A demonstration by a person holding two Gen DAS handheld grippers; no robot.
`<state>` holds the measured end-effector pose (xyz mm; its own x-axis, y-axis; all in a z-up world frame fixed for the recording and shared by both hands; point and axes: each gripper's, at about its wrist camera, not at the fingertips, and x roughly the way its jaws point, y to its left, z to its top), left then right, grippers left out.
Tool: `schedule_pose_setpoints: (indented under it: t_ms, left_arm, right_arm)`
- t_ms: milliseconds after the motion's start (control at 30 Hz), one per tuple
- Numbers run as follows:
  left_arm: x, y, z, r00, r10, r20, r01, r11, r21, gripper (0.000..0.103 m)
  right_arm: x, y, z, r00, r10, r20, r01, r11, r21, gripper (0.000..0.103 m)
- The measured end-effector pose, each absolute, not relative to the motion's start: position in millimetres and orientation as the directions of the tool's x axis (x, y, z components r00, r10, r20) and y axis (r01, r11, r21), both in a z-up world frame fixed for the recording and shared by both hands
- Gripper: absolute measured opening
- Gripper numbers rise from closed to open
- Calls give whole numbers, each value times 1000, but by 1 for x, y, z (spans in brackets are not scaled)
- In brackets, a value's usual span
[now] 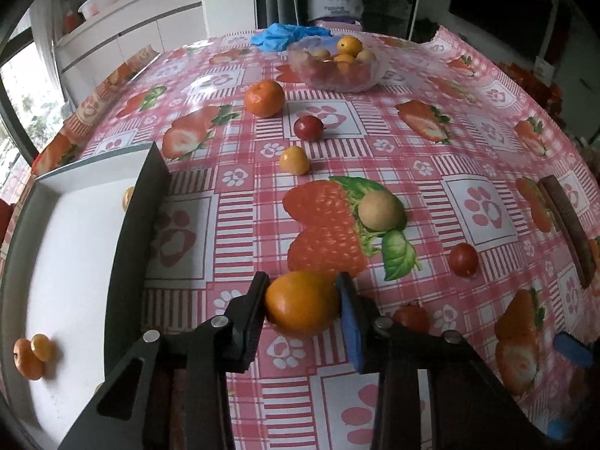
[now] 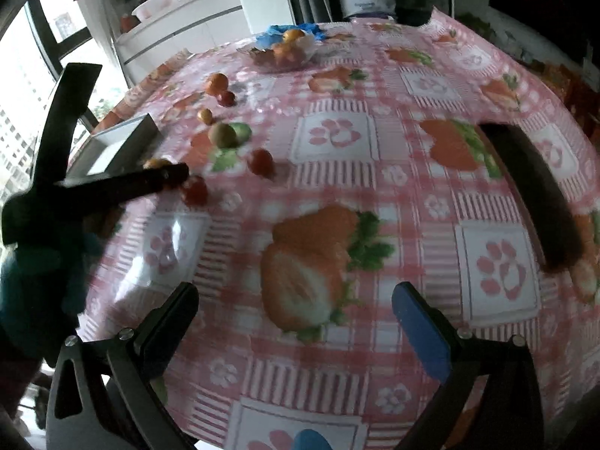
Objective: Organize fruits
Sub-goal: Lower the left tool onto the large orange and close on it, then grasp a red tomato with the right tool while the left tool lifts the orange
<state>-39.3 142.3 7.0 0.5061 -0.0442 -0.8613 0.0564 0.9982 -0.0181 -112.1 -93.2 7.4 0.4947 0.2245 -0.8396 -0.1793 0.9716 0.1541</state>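
Observation:
My left gripper is shut on an orange kumquat-like fruit that rests on the strawberry-print tablecloth; the black pad presses its left side and the blue pad its right. A white tray at the left holds two small orange fruits. Loose on the cloth lie a tan round fruit, a yellow one, a mandarin and red cherry tomatoes. My right gripper hangs open over bare cloth with nothing between its fingers.
A clear glass bowl with several fruits stands at the far side, blue gloves behind it. A dark curved tray rim lies at the right. Another tomato sits just behind the left gripper's blue finger. A white counter stands beyond the table.

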Motion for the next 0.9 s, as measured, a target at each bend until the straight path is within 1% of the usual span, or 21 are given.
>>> schedule_pose_setpoints:
  t_ms: [133, 233, 300, 367, 400, 467, 533, 633, 667, 700, 800, 900]
  left_arm:
    - [-45, 152, 13, 518, -84, -851, 39, 996, -74, 38]
    - [-59, 161, 28, 563, -100, -820, 36, 995, -97, 38]
    - [-72, 168, 39, 592, -110, -799, 41, 994, -106, 38]
    - [-81, 177, 47, 608, -109, -786, 35, 993, -110, 38]
    - [-84, 181, 50, 613, -109, -782, 31, 993, -114, 38]
    - [-91, 192, 57, 626, -112, -772, 19, 992, -128, 38]
    - [-96, 202, 62, 636, -103, -765, 7, 992, -128, 38]
    - [-103, 217, 66, 646, -85, -759, -10, 993, -120, 38]
    - [-104, 221, 68, 650, -79, -756, -16, 993, -117, 38]
    - [-105, 224, 68, 653, -73, -754, -20, 993, -113, 38]
    - [-108, 233, 68, 658, -56, -751, -29, 995, -100, 38]
    - [-110, 242, 68, 664, -54, -746, -40, 993, -108, 38]
  right_arm:
    - [-99, -71, 14, 488, 225, -843, -223, 966, 129, 103]
    - [-83, -48, 11, 466, 238, -852, -253, 959, 129, 100]
    - [-73, -31, 7, 459, 229, -859, -274, 956, 109, 92]
    - [-63, -17, 1, 446, 218, -868, -284, 954, 94, 88]
    - [-58, -9, -2, 441, 218, -871, -287, 953, 94, 83]
    - [-52, 1, -5, 445, 200, -873, -286, 955, 73, 79]
    - [-49, 12, -6, 459, 172, -872, -294, 955, 34, 73]
    - [-48, 25, -6, 479, 133, -868, -314, 949, -28, 54]
    - [-48, 27, -5, 480, 142, -866, -324, 946, -25, 41]
    - [-48, 28, -4, 482, 141, -865, -328, 944, -29, 25]
    - [-48, 27, -1, 473, 152, -868, -324, 946, -11, 24]
    - [-47, 24, 9, 462, 222, -858, -330, 942, 66, 24]
